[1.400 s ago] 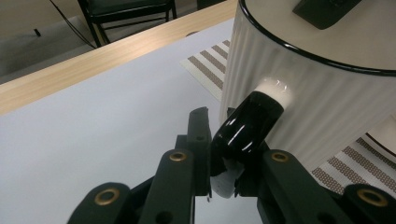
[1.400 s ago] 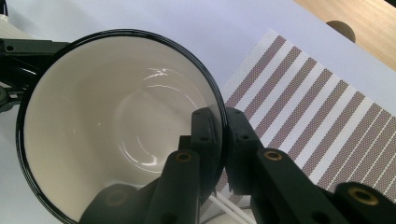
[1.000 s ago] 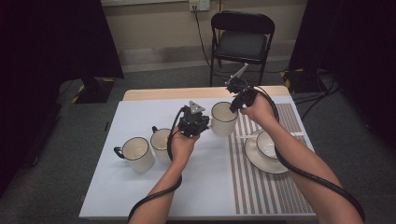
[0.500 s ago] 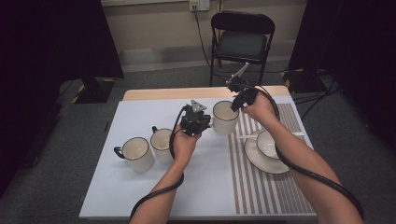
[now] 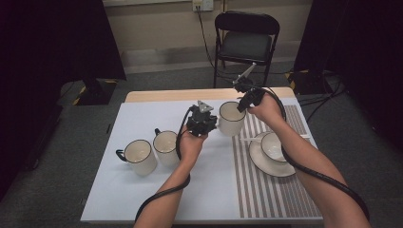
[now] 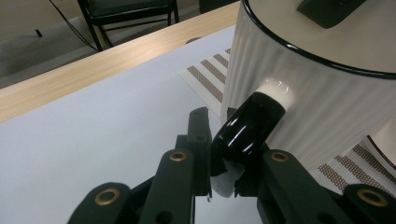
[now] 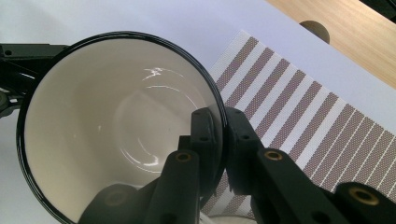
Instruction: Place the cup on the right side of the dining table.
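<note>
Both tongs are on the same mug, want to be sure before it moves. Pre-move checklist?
1. Left tongs shut on the mug's black handle: ok.
2. Right tongs shut on the mug's rim, one jaw inside, one outside: ok.
3. Mug upright: ok.
4. Mug empty, nothing to spill: ok.
5. Mug lifted or resting on the table: cannot tell.
6. Cup on saucer and striped placemat close by on the right; path that way: not ok.

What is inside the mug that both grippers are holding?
The mug holds nothing: a bare, glossy cream bottom. The right gripper pinches its rim, one jaw covering some inner wall. The left gripper clamps the handle.
</note>
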A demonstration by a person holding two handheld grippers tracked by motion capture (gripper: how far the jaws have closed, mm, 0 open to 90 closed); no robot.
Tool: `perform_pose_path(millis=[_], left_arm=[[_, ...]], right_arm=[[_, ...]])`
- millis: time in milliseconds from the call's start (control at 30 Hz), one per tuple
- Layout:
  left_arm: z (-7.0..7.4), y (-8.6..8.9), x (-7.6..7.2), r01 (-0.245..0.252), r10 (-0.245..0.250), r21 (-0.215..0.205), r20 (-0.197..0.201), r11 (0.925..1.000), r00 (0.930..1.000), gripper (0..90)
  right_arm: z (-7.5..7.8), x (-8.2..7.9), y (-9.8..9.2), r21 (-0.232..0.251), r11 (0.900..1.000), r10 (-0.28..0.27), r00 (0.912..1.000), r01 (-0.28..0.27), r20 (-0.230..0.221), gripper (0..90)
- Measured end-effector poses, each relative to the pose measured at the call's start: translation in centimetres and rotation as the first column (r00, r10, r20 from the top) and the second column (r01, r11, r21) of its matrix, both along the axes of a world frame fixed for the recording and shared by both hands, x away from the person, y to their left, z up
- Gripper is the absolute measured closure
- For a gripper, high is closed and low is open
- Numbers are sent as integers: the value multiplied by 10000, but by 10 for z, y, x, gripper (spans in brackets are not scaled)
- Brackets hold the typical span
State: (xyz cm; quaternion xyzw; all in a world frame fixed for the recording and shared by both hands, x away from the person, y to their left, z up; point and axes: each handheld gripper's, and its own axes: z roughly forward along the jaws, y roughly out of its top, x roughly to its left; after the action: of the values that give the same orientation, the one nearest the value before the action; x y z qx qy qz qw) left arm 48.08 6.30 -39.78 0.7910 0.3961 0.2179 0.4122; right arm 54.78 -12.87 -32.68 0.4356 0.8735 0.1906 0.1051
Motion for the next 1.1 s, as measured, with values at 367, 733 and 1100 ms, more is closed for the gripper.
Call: perform_pose_path(millis=[367, 733, 1100], left_arm=[[-1, -8, 6, 5, -5, 52, 43, 10000, 10000, 804], [-3, -15, 10, 27, -27, 7, 19, 10000, 10000, 804], [-7, -21, 14, 67, -66, 45, -43, 10000, 10000, 804]], right_arm=[[-1, 6, -7, -6, 9999, -151, 9999, 151, 26, 832], [-2, 8, -13, -94, 9996, -258, 9996, 259, 106, 830], [-6, 10, -18, -127, 9993, -338, 9994, 339, 70, 830]])
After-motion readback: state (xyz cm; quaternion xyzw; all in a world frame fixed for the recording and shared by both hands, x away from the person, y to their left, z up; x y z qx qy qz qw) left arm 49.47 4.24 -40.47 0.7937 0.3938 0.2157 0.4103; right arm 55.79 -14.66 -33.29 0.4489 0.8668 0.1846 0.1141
